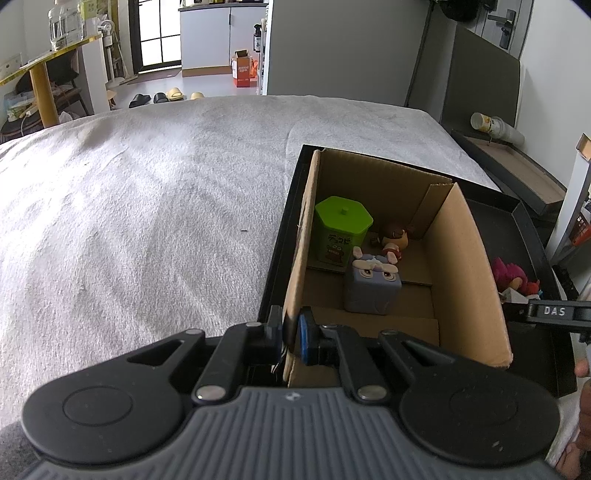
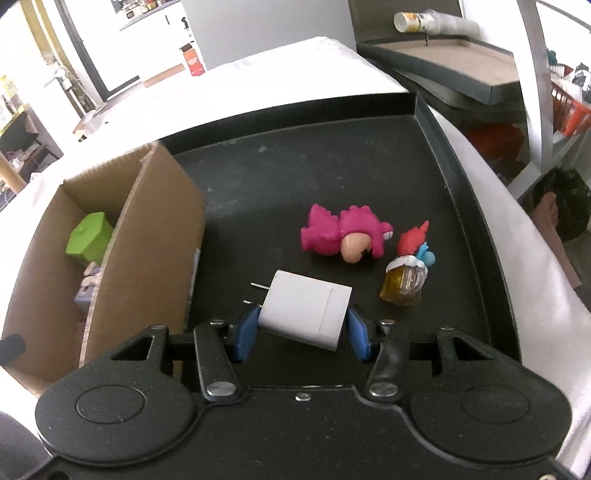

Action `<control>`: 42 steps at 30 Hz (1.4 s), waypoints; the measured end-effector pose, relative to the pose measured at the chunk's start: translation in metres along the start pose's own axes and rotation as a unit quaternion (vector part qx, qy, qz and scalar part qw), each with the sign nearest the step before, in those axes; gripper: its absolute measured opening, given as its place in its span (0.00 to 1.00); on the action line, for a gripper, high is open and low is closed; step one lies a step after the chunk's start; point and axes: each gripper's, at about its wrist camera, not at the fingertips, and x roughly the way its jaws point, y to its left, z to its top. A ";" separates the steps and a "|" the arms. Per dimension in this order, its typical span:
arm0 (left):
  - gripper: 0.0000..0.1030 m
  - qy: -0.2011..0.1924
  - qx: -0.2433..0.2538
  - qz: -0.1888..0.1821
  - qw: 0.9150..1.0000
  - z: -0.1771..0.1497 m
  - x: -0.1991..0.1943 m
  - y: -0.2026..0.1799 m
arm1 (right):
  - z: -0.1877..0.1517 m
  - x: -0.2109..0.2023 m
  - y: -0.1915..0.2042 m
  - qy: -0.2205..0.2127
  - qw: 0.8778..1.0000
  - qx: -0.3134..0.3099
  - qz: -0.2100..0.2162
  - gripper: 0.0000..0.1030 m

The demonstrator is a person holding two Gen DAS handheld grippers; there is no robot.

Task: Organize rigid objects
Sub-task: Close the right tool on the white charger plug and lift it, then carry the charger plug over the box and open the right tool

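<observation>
Grey blanket (image 1: 147, 206) bears a black tray (image 2: 332, 155); left jaws pinch cardboard box (image 1: 469, 266) wall, right jaws pinch white charger (image 2: 306, 312).

Grey blanket (image 1: 147, 192), slippers (image 1: 166, 96) on floor, orange carton (image 1: 243, 70), stacked paper cups (image 2: 436, 20), water jug (image 1: 66, 24)

Home bedroom, blanket-covered bed (image 1: 147, 192), slippers (image 1: 173, 94) by doorway, kitchen cabinets (image 1: 221, 33) beyond

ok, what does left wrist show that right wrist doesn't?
Left wrist only: the left hand-held gripper clamping the brown cardboard box wall, and a lavender cube toy fully visible.
Right wrist only: the right hand-held gripper around a white plug charger, and an amber bottle.
Both: green hexagonal tin, pink plush toy, black tray.
</observation>
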 end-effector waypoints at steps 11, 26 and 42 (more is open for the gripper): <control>0.08 -0.003 -0.002 -0.001 1.000 0.000 -0.001 -0.001 | 0.005 -0.031 0.010 -0.021 0.999 -0.018 0.018 0.48; 0.08 -0.012 -0.007 -0.011 1.000 -0.001 -0.002 0.001 | 0.020 -0.064 0.042 -0.059 0.995 -0.072 0.045 0.49; 0.08 -0.017 -0.037 -0.041 0.998 -0.002 -0.002 0.014 | 0.030 -0.068 0.089 -0.061 0.990 -0.103 0.069 0.49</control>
